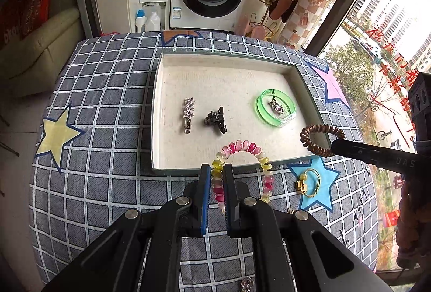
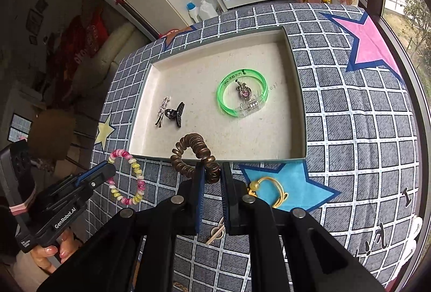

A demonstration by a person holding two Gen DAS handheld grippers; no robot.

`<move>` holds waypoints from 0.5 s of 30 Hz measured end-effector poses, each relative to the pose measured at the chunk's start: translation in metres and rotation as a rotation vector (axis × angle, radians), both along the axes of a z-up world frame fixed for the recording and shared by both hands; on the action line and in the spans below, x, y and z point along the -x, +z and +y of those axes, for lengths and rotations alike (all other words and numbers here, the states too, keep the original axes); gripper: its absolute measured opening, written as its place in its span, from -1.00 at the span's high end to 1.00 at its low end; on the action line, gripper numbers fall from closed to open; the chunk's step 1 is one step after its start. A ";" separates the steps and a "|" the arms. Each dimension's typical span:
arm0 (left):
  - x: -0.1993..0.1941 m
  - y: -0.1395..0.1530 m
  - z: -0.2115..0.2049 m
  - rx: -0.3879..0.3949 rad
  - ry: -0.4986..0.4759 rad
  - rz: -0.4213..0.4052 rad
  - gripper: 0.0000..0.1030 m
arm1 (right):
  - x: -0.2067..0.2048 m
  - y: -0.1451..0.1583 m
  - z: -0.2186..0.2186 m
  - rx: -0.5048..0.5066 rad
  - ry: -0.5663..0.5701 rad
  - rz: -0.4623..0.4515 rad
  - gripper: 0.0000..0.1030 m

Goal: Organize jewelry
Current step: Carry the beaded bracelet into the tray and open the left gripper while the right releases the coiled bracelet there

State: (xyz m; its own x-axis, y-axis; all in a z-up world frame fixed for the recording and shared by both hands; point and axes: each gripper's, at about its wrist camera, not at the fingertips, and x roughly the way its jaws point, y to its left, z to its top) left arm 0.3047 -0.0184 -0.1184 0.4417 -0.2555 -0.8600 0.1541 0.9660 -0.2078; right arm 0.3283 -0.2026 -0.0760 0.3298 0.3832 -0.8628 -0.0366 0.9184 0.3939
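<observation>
**Both fingers pinched on coil bands, tray just ahead**

Fingers of our left gripper are clamped on the pink-and-yellow coil bracelet, which hangs at the tray's near rim. Our right gripper pinches the brown spiral hair tie above that same edge. We judge both light, springy and apt to bounce, so gripping across a few coils suits them. Inside the tray lie a star clip, a claw clip and a green bangle.

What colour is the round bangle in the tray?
Bright see-through green bangle, clearest in the right wrist view.
</observation>
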 end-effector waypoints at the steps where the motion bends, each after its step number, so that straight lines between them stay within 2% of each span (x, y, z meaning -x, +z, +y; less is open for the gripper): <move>1: -0.006 -0.002 0.000 -0.003 0.001 0.003 0.59 | -0.006 -0.001 -0.001 0.000 -0.004 0.003 0.76; 15: -0.069 -0.058 -0.003 -0.029 0.023 0.155 0.59 | -0.057 -0.059 -0.005 0.050 -0.001 0.146 0.76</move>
State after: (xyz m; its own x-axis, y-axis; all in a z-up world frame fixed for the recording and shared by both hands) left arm 0.3733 -0.0216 -0.1760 0.3089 -0.2206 -0.9251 0.1001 0.9749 -0.1991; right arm 0.3854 -0.2077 -0.1354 0.1999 0.3379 -0.9197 0.0181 0.9372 0.3483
